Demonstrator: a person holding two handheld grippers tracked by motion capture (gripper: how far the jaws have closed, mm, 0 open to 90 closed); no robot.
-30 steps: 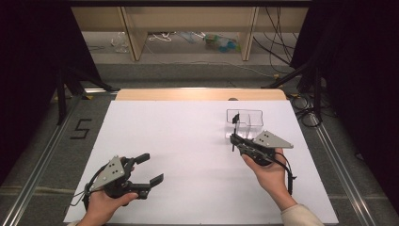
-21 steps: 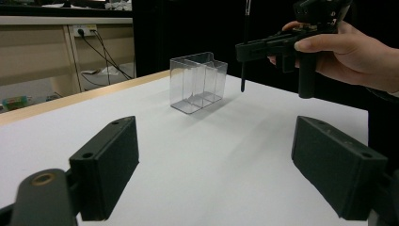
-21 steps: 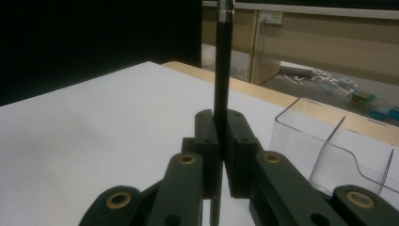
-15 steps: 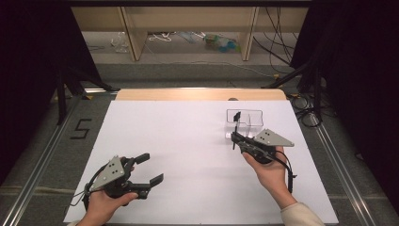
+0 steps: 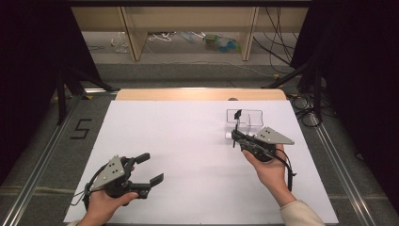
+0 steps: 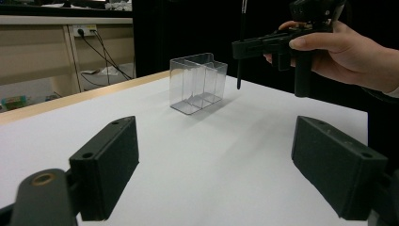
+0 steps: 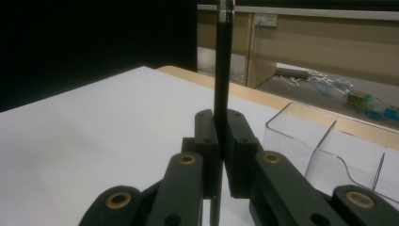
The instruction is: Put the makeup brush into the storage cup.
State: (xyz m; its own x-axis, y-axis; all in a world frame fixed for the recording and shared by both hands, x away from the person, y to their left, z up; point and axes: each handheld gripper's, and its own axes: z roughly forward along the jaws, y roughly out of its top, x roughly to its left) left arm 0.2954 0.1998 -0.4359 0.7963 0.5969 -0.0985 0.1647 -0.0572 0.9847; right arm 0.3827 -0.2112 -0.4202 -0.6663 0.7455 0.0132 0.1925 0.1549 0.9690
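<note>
Gripping one black pen point(image 7: 221, 84) upright, right gripper point(image 5: 234, 137) sits beside one clear divided organizer point(image 5: 244, 118) near tabletop's point(image 5: 188, 141) far-right corner; left gripper point(image 5: 149, 168) open, empty.

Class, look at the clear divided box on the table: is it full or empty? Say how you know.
Empty. In the left gripper view the clear box shows bare compartments, and the black pen is outside it, clamped in the right gripper.

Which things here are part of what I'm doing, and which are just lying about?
In the job:
- black pen, clamped upright in the right tool
- clear divided box

Lying about:
- cables and coloured clutter on the floor beyond the table
- left tool, open, idle
</note>
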